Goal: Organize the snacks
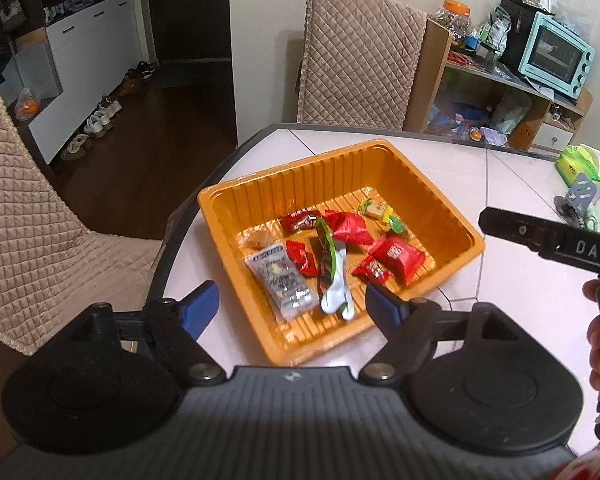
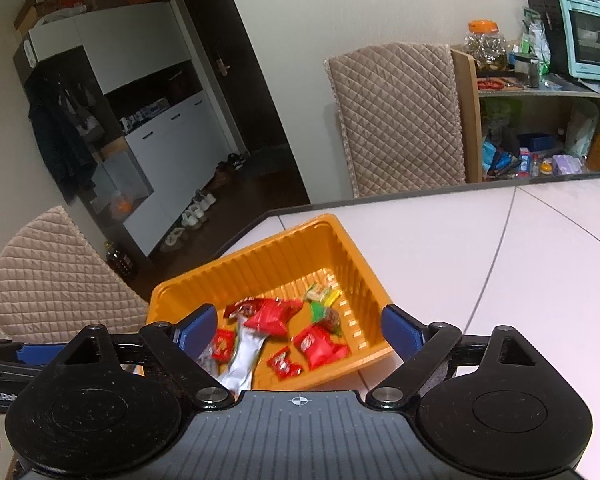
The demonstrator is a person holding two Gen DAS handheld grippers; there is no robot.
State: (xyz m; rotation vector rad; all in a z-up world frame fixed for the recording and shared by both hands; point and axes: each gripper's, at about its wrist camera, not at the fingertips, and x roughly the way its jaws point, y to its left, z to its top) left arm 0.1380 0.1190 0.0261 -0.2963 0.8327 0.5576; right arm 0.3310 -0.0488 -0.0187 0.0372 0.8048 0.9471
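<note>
An orange plastic tray (image 1: 380, 160) sits on the white table near its left corner; it also shows in the right wrist view (image 2: 260, 264). Inside lie several red snack packets (image 1: 398, 258), a clear grey packet (image 1: 280, 282), a green and white wrapper (image 1: 334, 280) and a small yellow-green candy (image 1: 376, 210). My left gripper (image 1: 292, 306) is open and empty, just above the tray's near edge. My right gripper (image 2: 296, 330) is open and empty over the tray's near side; its body shows at the right of the left wrist view (image 1: 548, 240).
Two quilted beige chairs (image 1: 360, 60) (image 1: 28, 208) stand at the table's far and left sides. A green tissue pack (image 1: 584, 166) and a small metal stand (image 1: 576, 200) sit at the table's right. A cluttered shelf with a mint oven (image 1: 556, 54) stands behind.
</note>
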